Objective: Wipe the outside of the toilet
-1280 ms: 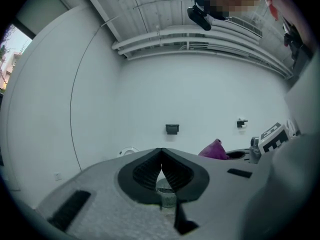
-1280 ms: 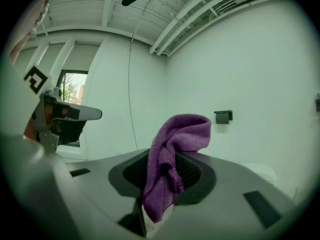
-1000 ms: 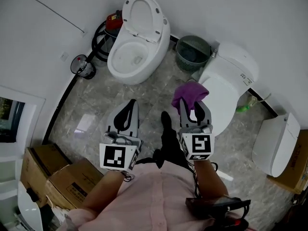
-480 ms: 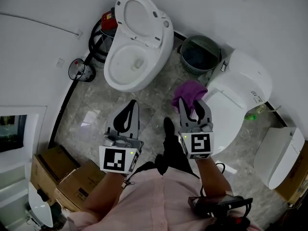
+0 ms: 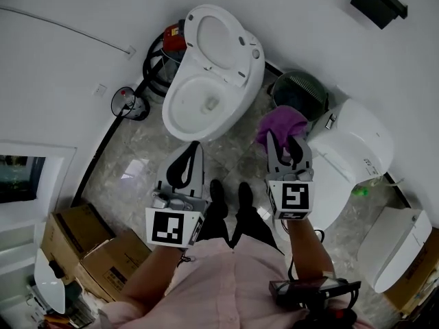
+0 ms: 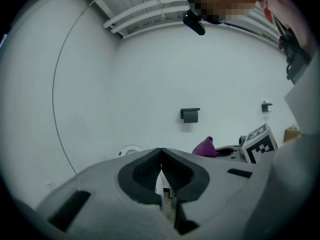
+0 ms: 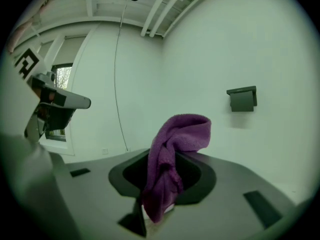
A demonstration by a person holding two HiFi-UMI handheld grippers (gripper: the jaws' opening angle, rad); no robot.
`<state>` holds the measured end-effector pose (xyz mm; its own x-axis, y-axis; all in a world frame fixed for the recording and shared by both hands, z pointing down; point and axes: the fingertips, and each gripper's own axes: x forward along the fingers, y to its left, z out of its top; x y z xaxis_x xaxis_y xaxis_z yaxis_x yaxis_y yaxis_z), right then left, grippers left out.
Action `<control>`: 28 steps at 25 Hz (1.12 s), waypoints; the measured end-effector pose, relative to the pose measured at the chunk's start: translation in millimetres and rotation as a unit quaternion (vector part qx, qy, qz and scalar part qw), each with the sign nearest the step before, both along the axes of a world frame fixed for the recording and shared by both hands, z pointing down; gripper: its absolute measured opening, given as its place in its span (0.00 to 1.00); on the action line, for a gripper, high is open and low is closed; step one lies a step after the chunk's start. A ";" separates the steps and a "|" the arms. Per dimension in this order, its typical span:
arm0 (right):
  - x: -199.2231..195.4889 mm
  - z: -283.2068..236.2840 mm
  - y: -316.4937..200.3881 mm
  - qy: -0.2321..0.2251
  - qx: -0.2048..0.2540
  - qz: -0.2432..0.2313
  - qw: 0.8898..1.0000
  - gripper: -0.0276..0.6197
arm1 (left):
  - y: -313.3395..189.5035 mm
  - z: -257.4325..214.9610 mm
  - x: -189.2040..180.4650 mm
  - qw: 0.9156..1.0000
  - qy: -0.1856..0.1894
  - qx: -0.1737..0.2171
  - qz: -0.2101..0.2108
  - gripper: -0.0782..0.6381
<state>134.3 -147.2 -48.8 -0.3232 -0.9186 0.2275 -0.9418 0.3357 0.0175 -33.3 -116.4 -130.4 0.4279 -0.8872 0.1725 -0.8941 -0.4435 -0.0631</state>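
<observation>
A white toilet (image 5: 209, 81) with its lid up stands against the wall at the top centre of the head view. My right gripper (image 5: 288, 146) is shut on a purple cloth (image 5: 281, 125), held in the air to the right of that bowl. In the right gripper view the purple cloth (image 7: 172, 159) bunches up between the jaws. My left gripper (image 5: 188, 166) is shut with nothing in it, just below the bowl's front. In the left gripper view the left gripper (image 6: 161, 171) has its pads pressed together, and the purple cloth (image 6: 206, 146) shows at the right.
A dark waste bin (image 5: 300, 91) sits between the open toilet and a second, closed white toilet (image 5: 346, 160) at the right. A third white fixture (image 5: 391, 249) lies at the far right. Cardboard boxes (image 5: 89, 256) stand at the lower left. A hose coil (image 5: 158, 60) and small round object (image 5: 129, 101) sit by the wall.
Both grippers have shifted up and right in the view with the cloth still held; the open toilet now lies closer above the left gripper.
</observation>
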 end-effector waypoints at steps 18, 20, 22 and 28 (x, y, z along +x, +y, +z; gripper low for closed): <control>-15.4 88.0 -52.5 0.014 0.013 -0.016 1.000 0.22 | -41.4 100.5 -26.0 0.999 -0.016 0.006 -0.031 0.12; -18.6 101.8 -50.0 0.015 0.012 -0.016 1.000 0.22 | -39.8 114.3 -28.9 0.999 -0.017 0.006 -0.032 0.12; -22.1 117.6 -45.9 0.017 0.010 -0.015 1.000 0.22 | -35.4 128.7 -31.7 0.999 -0.016 0.007 -0.031 0.12; -38.5 179.0 -41.8 -0.001 0.009 0.002 1.000 0.22 | -22.7 196.1 -44.3 1.000 0.000 -0.003 -0.025 0.12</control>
